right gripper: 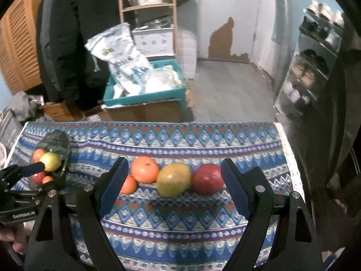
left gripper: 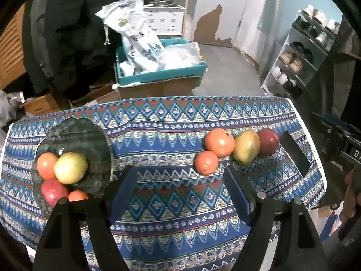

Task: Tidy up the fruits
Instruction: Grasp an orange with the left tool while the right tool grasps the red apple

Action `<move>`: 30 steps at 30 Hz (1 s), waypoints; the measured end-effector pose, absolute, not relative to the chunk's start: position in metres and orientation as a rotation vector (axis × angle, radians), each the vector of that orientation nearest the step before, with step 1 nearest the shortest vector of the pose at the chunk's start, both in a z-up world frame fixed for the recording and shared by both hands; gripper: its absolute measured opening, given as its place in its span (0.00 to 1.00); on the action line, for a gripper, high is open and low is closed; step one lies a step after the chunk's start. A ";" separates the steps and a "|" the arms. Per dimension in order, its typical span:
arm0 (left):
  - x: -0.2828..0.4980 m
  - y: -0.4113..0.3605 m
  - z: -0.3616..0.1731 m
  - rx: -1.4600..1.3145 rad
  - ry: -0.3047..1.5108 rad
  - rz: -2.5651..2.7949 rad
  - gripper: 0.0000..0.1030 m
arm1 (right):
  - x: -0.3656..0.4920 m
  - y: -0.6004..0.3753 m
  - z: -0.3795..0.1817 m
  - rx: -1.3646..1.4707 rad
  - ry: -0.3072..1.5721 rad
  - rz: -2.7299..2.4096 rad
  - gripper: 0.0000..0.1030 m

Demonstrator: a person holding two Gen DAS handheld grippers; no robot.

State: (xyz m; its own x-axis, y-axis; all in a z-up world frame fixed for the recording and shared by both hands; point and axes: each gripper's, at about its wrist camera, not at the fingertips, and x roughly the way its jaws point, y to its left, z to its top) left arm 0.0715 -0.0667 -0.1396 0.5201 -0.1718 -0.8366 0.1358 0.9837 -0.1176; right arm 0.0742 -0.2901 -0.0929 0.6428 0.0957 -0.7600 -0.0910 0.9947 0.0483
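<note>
A dark green plate [left gripper: 74, 135] at the table's left holds an orange [left gripper: 46, 166], a yellow-green fruit [left gripper: 70, 168], a red apple [left gripper: 54, 192] and a small orange [left gripper: 77, 196]. At the right, on the cloth, lie a small orange [left gripper: 206, 162], a large orange fruit [left gripper: 220, 142], a mango [left gripper: 247, 146] and a red apple [left gripper: 268, 142]. My left gripper [left gripper: 180, 180] hangs over bare cloth between the two groups, its jaws opening with nothing between them. My right gripper [right gripper: 174, 164] stands open just short of the mango [right gripper: 173, 179] and red apple [right gripper: 207, 181], touching neither.
A blue patterned cloth [left gripper: 169, 124] covers the small table. Behind it stand a teal crate [left gripper: 162, 74] with plastic bags on cardboard boxes, a wooden shelf [right gripper: 146, 6] and a shoe rack [left gripper: 300, 54]. A dark jacket [right gripper: 74, 33] hangs at the back left.
</note>
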 end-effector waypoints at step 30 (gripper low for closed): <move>0.134 -0.126 -0.237 -0.001 1.214 -0.216 0.78 | 0.115 -0.349 -0.220 0.023 1.145 0.043 0.81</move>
